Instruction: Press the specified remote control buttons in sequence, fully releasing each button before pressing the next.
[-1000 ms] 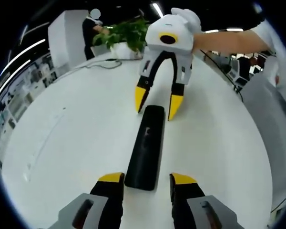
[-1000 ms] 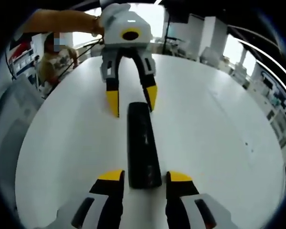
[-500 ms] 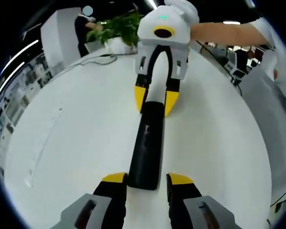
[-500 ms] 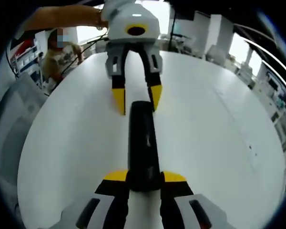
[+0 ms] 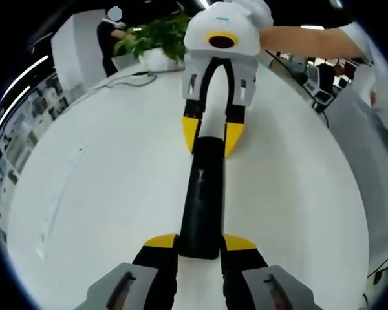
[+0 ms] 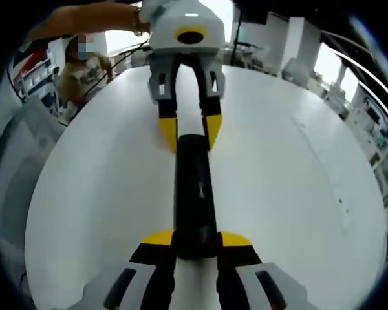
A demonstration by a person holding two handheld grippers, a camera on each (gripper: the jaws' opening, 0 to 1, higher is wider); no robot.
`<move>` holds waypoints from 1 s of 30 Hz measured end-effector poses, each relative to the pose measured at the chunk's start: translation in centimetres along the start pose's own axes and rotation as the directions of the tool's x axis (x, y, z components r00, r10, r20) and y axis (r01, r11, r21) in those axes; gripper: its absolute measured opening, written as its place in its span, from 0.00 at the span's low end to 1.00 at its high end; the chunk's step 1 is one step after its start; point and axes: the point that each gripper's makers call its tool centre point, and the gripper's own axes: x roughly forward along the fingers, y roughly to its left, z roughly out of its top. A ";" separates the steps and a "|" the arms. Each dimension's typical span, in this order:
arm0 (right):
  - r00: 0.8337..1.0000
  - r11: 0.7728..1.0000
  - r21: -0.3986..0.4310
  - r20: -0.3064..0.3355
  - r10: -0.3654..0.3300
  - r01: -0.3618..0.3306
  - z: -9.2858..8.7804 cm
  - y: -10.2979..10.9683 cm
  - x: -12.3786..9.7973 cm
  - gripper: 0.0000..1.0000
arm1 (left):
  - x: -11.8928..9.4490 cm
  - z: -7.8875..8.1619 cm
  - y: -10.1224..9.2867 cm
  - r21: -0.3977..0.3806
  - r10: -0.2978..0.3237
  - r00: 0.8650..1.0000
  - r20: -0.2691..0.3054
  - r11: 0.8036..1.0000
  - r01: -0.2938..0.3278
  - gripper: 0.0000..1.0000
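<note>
The remote control (image 5: pixel 202 194) is laid flat on the white table (image 5: pixel 103 194), clamped at 6 o'clock by the left gripper (image 5: pixel 200 243) and at 12 o'clock by the right gripper (image 6: pixel 197 240), apparently steadied for pressing.

White round table (image 5: pixel 103 194); leafy plant (image 5: pixel 156 37); ceiling strip lights (image 5: pixel 21 79).

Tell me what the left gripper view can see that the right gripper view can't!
In the left gripper view: a green plant at the table's far edge, with a person standing beside a white pillar. In the right gripper view: a seated person at the far left and bright windows at the right. Both share the black remote control lying on the white table, with the left gripper shut on one end and the right gripper shut on the other.
</note>
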 end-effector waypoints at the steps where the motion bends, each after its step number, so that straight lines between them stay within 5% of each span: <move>1: 1.000 1.000 0.000 -0.001 0.000 0.000 0.0 -0.1 0.0 0.21 | 0.0 0.0 0.0 0.001 0.000 1.000 -0.001 1.000 0.000 0.24; 17: 1.000 0.999 -0.025 0.007 -0.022 0.022 -0.1 0.0 -0.1 0.19 | 0.0 0.3 -0.4 0.039 0.015 1.000 -0.017 0.999 -0.014 0.23; 30: 0.999 0.999 -0.026 0.021 -0.029 0.030 0.0 2.3 -1.2 0.19 | -0.9 0.5 -1.9 0.054 0.026 1.000 -0.010 0.998 -0.025 0.23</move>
